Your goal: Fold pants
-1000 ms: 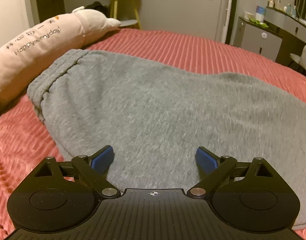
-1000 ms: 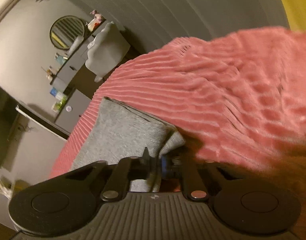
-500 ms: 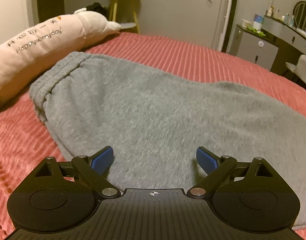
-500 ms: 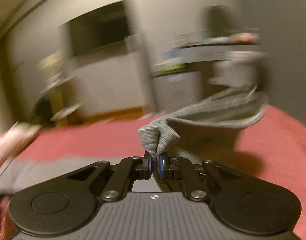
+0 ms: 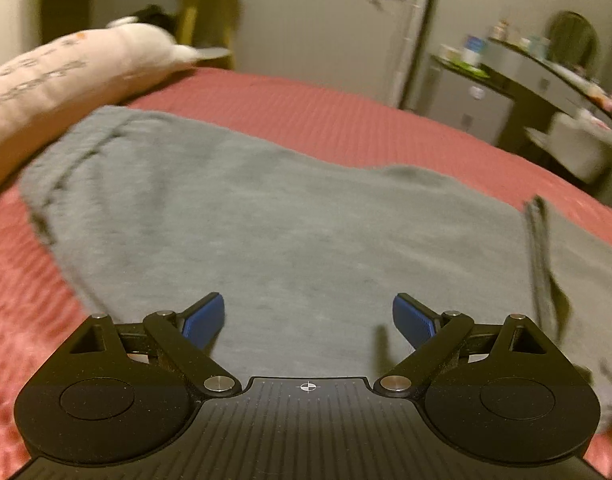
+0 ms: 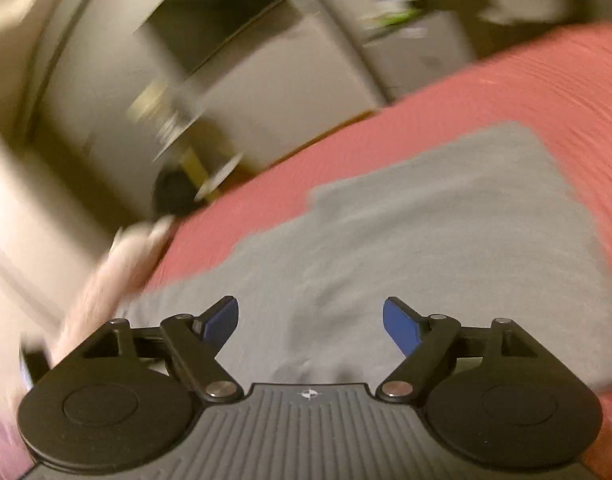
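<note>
Grey pants [image 5: 290, 216] lie spread on the red ribbed bedspread [image 5: 346, 116], waistband at the far left. My left gripper [image 5: 308, 318] hovers open just over the near part of the cloth, nothing between its blue pads. In the blurred right wrist view the grey pants [image 6: 426, 248] lie flat below my right gripper [image 6: 310, 320]. Its jaws are opening and stand wide, with only cloth underneath and nothing pinched between them. A dark drawstring or fold edge [image 5: 540, 264] crosses the cloth at the right.
A long pale plush pillow [image 5: 58, 80] with lettering lies along the bed's left edge. A yellow side table [image 5: 204, 20] stands behind it. A grey cabinet [image 5: 466, 96] and a dresser with small bottles [image 5: 546, 64] stand past the bed's far right.
My right gripper carried the pinched pant leg end across the bed toward the waistband side, then let go; its jaws now stand wide. The left gripper barely moved, tilting up slightly.
</note>
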